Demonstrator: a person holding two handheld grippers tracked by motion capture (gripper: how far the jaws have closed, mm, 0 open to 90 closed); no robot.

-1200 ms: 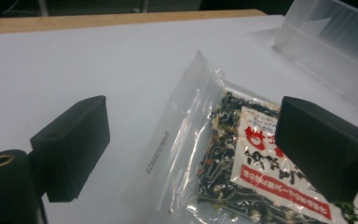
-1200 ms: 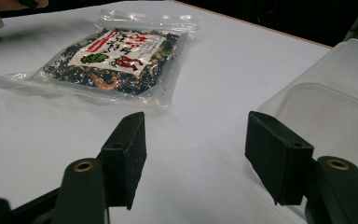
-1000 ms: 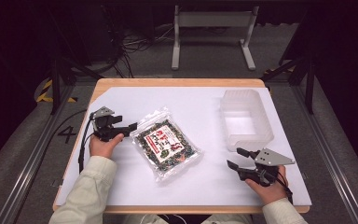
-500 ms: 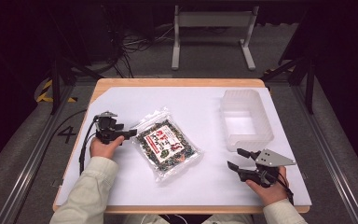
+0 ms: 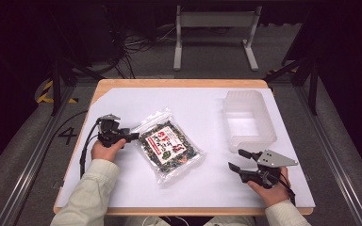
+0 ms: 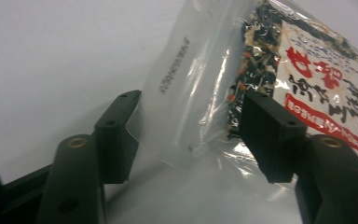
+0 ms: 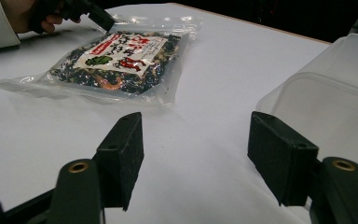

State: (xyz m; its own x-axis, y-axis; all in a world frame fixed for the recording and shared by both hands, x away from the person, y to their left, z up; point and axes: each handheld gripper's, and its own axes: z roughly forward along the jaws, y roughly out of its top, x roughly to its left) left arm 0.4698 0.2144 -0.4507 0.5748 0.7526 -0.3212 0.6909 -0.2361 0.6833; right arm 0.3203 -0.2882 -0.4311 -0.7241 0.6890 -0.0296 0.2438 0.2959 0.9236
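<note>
Seaweed packet (image 5: 168, 149) lies flat on the white table cover (image 5: 202, 108), left of middle in the high view, well apart from the clear plastic tub (image 5: 248, 120) at the far right. The left gripper (image 5: 131, 137) sits just beside the packet's near-left edge, while the right gripper (image 5: 239, 159) rests near the front right, jaws apart and holding nothing.

From the left gripper view, the jaws stand wide open on either side of the packet's clear sealed end (image 6: 186, 93); one pad (image 6: 119, 135) is at the film's corner, the other pad (image 6: 270, 135) stands in front of the printed label (image 6: 328, 102). Nothing is clamped yet, so this looks like the reach-and-grasp step. The next move likely calls for closing squarely on the thin film without it sliding away.

In the right gripper view, its open jaws frame bare table, the packet (image 7: 121, 60) farther off and the tub (image 7: 326, 98) just to one side, probably the packet's destination.
</note>
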